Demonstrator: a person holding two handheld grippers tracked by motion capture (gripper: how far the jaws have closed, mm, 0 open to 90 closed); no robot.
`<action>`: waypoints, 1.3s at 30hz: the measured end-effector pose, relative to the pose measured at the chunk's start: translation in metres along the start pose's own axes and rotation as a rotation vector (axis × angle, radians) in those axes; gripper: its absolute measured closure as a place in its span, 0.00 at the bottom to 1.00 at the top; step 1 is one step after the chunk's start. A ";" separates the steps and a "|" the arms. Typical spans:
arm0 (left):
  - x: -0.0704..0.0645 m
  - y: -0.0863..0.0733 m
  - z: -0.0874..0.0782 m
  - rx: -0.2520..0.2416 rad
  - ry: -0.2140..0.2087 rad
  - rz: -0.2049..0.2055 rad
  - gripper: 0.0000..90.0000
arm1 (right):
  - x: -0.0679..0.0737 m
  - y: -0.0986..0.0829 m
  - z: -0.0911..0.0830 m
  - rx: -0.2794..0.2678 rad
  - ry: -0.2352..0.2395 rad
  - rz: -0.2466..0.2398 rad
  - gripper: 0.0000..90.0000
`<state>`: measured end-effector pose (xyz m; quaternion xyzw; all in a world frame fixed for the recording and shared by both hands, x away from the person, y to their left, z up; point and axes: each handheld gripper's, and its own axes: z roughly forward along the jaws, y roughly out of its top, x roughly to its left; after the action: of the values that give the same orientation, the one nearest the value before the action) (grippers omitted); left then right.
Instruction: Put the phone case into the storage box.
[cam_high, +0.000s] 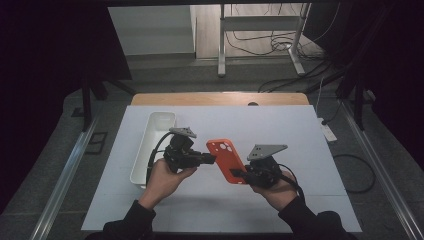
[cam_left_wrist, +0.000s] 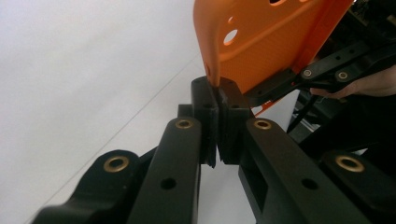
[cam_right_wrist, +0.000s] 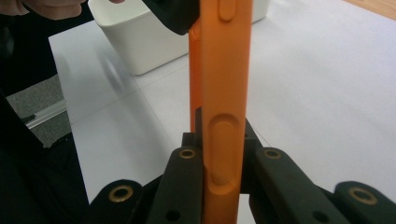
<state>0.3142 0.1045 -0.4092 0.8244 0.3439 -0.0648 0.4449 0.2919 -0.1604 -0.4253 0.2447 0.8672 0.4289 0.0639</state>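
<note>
An orange phone case is held in the air above the white table sheet, gripped from both sides. My left gripper is shut on its left edge near the camera cut-out. My right gripper is shut on its lower end. In the left gripper view the jaws pinch the case's rim, and the other gripper clamps it at the upper right. In the right gripper view the case stands edge-on between my shut jaws, with the other gripper on it at the top.
A long white bin lies on the sheet just left of the left hand, and it appears behind the case in the right gripper view. The table's wooden far edge runs behind the sheet. Cables and a power strip lie on the floor to the right.
</note>
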 end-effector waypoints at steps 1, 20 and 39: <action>0.000 0.000 0.000 0.001 -0.003 -0.006 0.98 | 0.000 0.000 0.001 0.004 -0.001 -0.001 0.94; -0.001 0.000 0.003 -0.034 0.000 -0.097 0.99 | 0.001 -0.001 0.004 -0.025 -0.042 -0.008 0.74; 0.005 0.000 -0.003 -0.027 0.079 -0.078 0.99 | 0.002 -0.007 0.008 0.025 -0.063 -0.012 0.20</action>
<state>0.3168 0.1090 -0.4098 0.8062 0.3938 -0.0449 0.4392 0.2903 -0.1575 -0.4360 0.2534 0.8716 0.4098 0.0908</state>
